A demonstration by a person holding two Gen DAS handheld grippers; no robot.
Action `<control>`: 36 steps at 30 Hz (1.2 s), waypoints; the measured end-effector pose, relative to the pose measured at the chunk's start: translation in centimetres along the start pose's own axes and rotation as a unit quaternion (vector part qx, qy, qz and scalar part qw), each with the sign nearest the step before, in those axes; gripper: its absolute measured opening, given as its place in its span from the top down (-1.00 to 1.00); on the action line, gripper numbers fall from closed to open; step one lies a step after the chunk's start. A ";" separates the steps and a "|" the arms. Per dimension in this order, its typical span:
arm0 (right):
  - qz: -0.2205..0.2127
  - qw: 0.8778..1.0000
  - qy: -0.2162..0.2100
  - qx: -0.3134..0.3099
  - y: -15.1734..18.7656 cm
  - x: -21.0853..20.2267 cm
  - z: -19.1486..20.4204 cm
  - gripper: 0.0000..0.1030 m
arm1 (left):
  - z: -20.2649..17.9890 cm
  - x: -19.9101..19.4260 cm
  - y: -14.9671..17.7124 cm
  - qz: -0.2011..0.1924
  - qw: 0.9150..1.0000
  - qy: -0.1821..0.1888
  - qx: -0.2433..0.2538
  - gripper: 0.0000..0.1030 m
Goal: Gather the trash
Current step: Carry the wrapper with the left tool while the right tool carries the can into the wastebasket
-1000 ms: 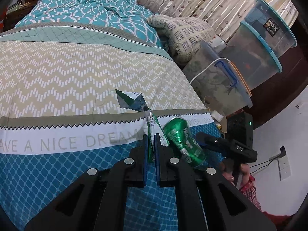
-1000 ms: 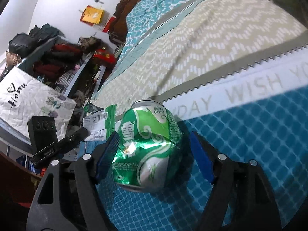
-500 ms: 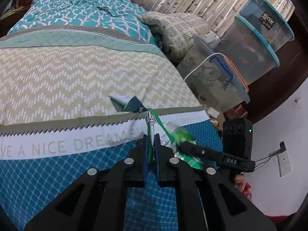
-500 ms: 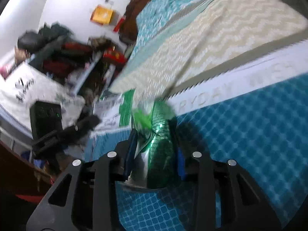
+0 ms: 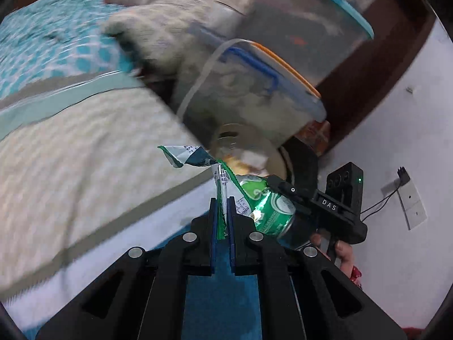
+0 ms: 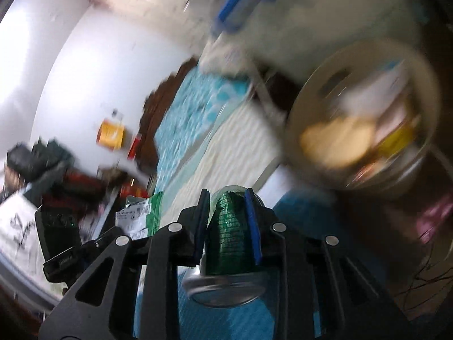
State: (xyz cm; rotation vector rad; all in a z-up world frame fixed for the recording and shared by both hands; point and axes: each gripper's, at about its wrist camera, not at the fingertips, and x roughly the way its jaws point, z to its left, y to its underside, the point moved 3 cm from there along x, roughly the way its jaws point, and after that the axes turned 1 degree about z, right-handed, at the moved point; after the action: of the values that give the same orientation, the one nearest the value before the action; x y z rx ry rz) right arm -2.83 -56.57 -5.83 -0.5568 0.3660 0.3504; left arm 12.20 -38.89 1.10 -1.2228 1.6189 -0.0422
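The can (image 6: 230, 232) is clamped in the right gripper (image 6: 228, 221), above the bed edge. The wrapper (image 5: 223, 195) is pinched in the left gripper (image 5: 222, 221). The bin (image 6: 365, 56) is beyond, to the right; better bring both above it before letting go.

Got a crumpled green-and-white wrapper (image 5: 195, 158) pinched upright in my left fingers (image 5: 214, 221), and a dented green can (image 6: 230, 235) squeezed sideways in my right ones (image 6: 252, 226), both off the bed.
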 end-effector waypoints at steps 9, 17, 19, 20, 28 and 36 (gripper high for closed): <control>-0.054 0.995 0.084 -0.002 -9.9 -0.8 -5.0 0.55 | -4.9 15.2 -5.3 0.073 0.997 -0.004 0.035 0.89; -0.062 0.978 0.191 -0.055 -13.7 1.4 -7.3 -0.17 | -4.2 25.3 -3.8 0.165 0.984 -0.057 0.017 0.49; -0.080 0.978 0.179 -0.069 -13.4 0.0 -6.9 -0.17 | -4.1 26.3 -3.0 0.173 0.982 -0.066 0.028 0.47; -0.089 0.977 0.179 -0.074 -13.2 -0.6 -6.7 -0.17 | -4.2 26.1 -2.8 0.167 0.983 -0.063 0.035 0.42; -0.122 0.976 0.160 -0.086 -9.9 -4.2 -5.8 -0.17 | -5.5 20.7 -3.9 0.097 0.991 -0.064 0.070 -0.13; -0.118 0.982 0.139 -0.041 -5.1 -5.0 -4.2 -0.17 | -4.2 12.1 -4.0 0.016 0.998 -0.046 0.047 -0.21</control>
State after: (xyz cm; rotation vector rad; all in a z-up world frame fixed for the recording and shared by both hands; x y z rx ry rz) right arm -6.07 -64.14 -4.74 -0.7255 0.5497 0.0586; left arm 12.78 -51.57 -3.18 -1.1122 1.5389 -0.0413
